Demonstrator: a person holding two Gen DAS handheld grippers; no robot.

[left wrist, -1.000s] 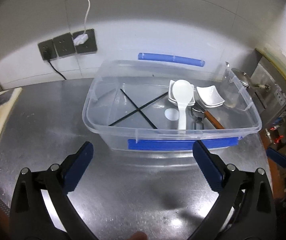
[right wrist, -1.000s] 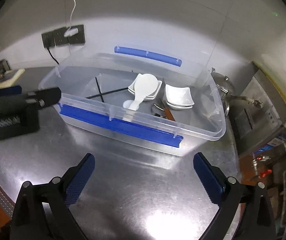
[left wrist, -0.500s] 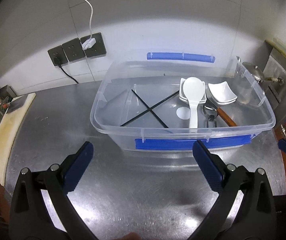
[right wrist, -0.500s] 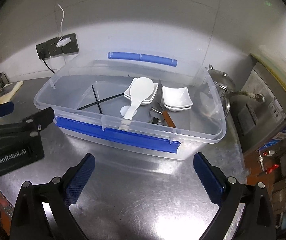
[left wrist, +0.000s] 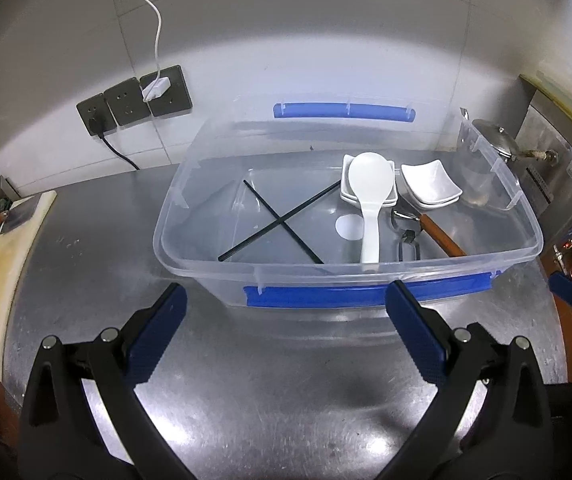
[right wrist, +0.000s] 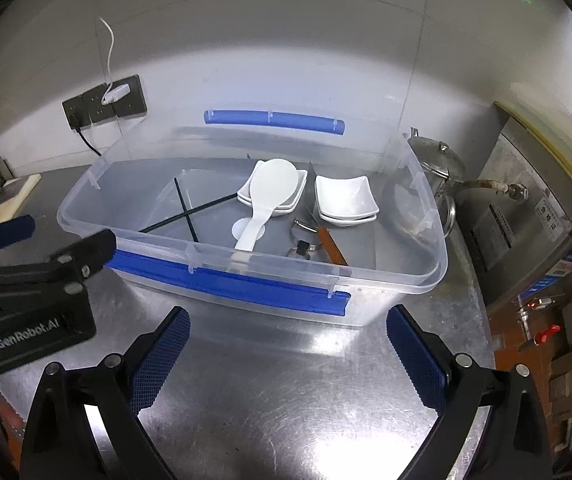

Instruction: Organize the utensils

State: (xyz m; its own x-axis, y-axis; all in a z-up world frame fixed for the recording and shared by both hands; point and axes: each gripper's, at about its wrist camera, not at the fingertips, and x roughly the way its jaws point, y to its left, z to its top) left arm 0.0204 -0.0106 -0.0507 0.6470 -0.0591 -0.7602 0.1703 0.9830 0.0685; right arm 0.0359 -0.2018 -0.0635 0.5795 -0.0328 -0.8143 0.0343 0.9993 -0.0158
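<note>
**Both grippers wait short of the bin**

Jaws on the left gripper (left wrist: 282, 312) and right gripper (right wrist: 286, 334) stand wide apart, holding nothing. Ahead, inside the clear plastic bin with blue latches (left wrist: 366, 278), the white rice paddle (left wrist: 370, 204) lies handle-first toward them, nearer the right gripper, beside two crossed black chopsticks (left wrist: 274, 216). A wooden-handled tool (right wrist: 328, 242) is partly hidden.

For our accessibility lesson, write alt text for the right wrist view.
A clear plastic bin on a steel counter holds a white rice paddle, crossed black chopsticks and white dishes. The open right gripper hovers before it.
</note>
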